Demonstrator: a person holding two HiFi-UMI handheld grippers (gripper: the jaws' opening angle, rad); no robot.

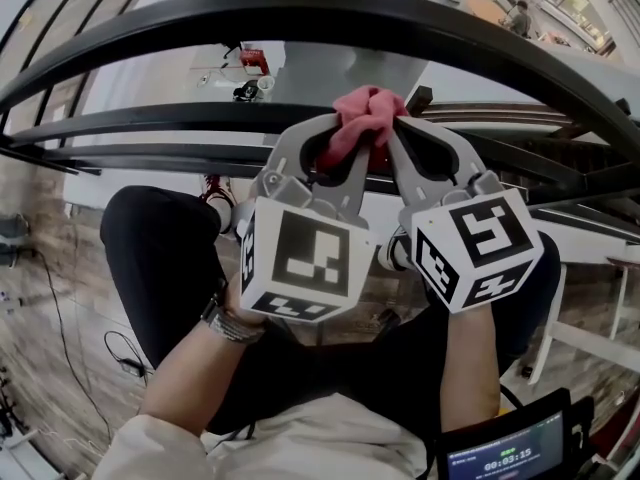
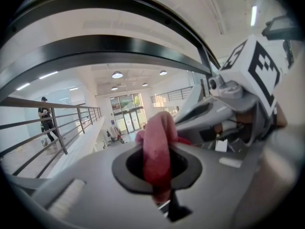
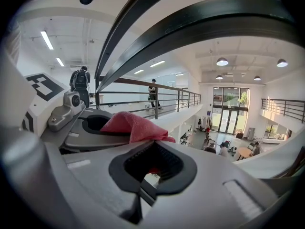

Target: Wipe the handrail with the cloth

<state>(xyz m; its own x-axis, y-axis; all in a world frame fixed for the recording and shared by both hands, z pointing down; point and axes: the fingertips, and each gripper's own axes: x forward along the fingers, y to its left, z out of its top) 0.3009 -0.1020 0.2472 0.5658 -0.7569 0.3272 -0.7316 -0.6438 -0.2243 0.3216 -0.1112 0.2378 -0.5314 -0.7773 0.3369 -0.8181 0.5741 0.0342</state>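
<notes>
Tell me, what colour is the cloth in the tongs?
Pinkish red, all one colour. The cloth shows best in the head view.

The head view looks steeply down from above the person's forearms (image 1: 200, 368), over the black handrail (image 1: 300, 13), and closely onto the left tool (image 1: 343, 133) and right tool (image 1: 397, 133) near that rail. Each tool's view sits close behind its own jaws and faces outward beneath the handrail, across the hall. All three views share the handrail and the pink cloth (image 1: 365, 108). Each tool view also catches the other tool beside it.
</notes>
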